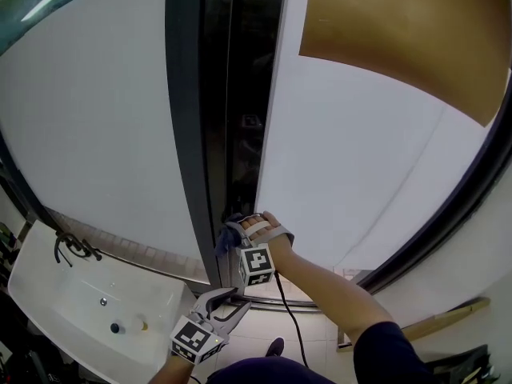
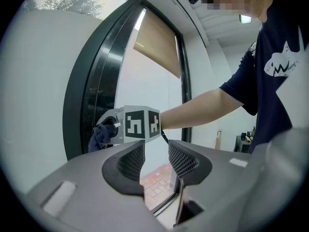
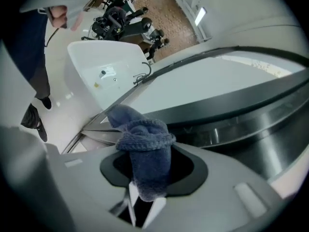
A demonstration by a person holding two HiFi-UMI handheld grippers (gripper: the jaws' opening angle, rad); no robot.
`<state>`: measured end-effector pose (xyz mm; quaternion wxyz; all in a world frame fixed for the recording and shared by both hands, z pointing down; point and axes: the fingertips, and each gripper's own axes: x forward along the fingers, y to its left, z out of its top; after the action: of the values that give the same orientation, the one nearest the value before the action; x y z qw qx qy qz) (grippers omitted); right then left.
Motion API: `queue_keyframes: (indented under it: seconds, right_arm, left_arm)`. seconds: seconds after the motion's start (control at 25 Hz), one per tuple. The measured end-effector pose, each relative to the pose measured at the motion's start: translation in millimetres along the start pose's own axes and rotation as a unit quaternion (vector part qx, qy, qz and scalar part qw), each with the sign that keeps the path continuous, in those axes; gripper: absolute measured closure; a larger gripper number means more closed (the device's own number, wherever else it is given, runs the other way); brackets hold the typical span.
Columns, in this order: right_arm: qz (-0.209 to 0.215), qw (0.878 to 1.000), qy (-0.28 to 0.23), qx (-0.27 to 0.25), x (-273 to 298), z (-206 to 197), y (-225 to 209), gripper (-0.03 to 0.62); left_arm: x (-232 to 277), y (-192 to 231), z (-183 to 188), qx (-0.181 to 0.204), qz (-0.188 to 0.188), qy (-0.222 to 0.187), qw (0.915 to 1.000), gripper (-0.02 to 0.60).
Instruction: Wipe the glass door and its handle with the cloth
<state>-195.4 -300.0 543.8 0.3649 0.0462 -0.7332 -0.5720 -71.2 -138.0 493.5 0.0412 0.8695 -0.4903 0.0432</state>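
The glass door (image 1: 360, 158) stands in a dark frame (image 1: 188, 134), with a tall dark vertical strip (image 1: 240, 118) at its edge. My right gripper (image 1: 234, 232) is shut on a bunched blue knitted cloth (image 1: 224, 238) and holds it against the lower part of that strip. In the right gripper view the cloth (image 3: 142, 151) bulges out between the jaws, next to a glossy dark bar (image 3: 231, 129). My left gripper (image 1: 226, 301) hangs lower and nearer to me, open and holding nothing. Its view shows the right gripper's marker cube (image 2: 141, 123) and the cloth (image 2: 101, 135).
A white washbasin (image 1: 72, 294) with a black tap (image 1: 72, 246) stands at the lower left. A tan blind (image 1: 408, 30) covers the top of the right pane. A cable (image 1: 288, 310) trails from the right gripper. Tiled floor (image 1: 264, 326) lies below.
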Motion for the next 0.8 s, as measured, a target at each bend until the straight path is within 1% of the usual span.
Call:
queue_keyframes:
  seconds: [0.2,0.36,0.6,0.8]
  right_arm:
    - [0.001,0.999,0.008,-0.051,-22,-7,9,0.448]
    - [0.005,0.997,0.018,-0.072,-38,-29,25,0.448]
    - [0.011,0.997,0.046,-0.068,-63,-68,38,0.448]
    - [0.005,0.997,0.075,-0.036,-77,-91,43,0.448]
  left_arm:
    - [3,3,2,0.002,-0.003,-0.003,1.0,0.434]
    - [6,3,4,0.005,-0.007,-0.006,0.9999,0.434]
    - [8,1,3,0.005,-0.016,-0.006,0.9998,0.434]
    - [7,0,3,0.006,-0.018,-0.005,0.9998,0.434]
